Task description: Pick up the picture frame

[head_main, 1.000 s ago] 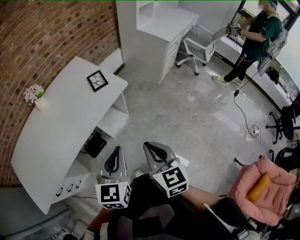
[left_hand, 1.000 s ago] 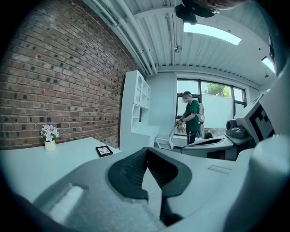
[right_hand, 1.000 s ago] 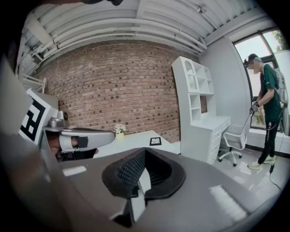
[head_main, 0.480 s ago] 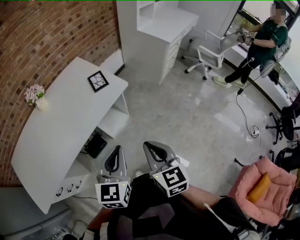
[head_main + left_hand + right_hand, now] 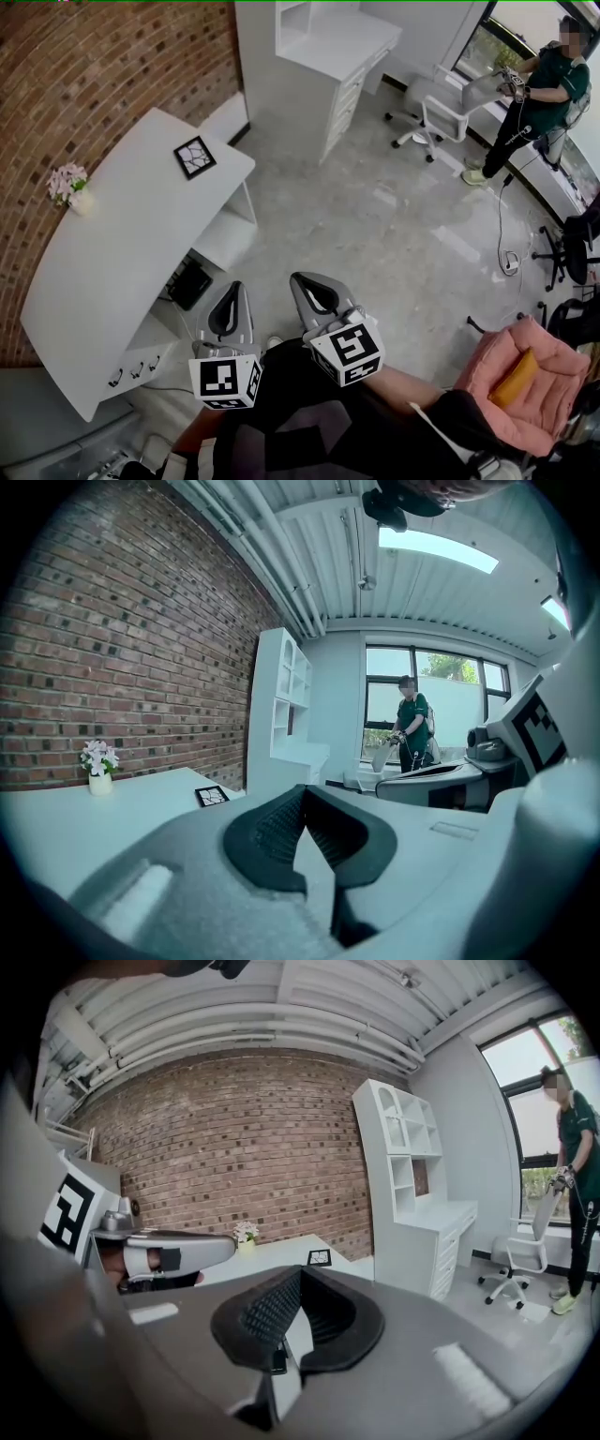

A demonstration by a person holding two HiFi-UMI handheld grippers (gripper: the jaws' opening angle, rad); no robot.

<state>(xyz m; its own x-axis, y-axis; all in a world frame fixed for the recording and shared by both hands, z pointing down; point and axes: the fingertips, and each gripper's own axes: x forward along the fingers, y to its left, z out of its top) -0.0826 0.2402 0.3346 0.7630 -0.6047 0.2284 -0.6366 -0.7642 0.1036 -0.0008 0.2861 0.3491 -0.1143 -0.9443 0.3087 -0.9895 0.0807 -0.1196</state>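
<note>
The picture frame [image 5: 195, 157], small and black with a white cracked pattern, lies flat near the far end of the curved white desk [image 5: 112, 253]. It shows small and distant in the left gripper view [image 5: 212, 796] and the right gripper view [image 5: 320, 1257]. My left gripper [image 5: 234, 291] and right gripper [image 5: 300, 279] hang side by side over the floor, well short of the desk's end and far from the frame. In their own views the left gripper [image 5: 302, 791] and the right gripper [image 5: 298, 1274] have their jaws shut with nothing between them.
A vase of pink flowers [image 5: 67, 187] stands at the desk's left edge. A black box [image 5: 190, 284] sits under the desk. A white shelf unit [image 5: 328, 47], a rolling chair [image 5: 445, 108] and a person [image 5: 534, 84] are at the back. A pink cushioned seat [image 5: 511, 375] is at right.
The person at the back has walked to the right, pushing the white chair along. Both grippers have stayed where they were, still shut.
</note>
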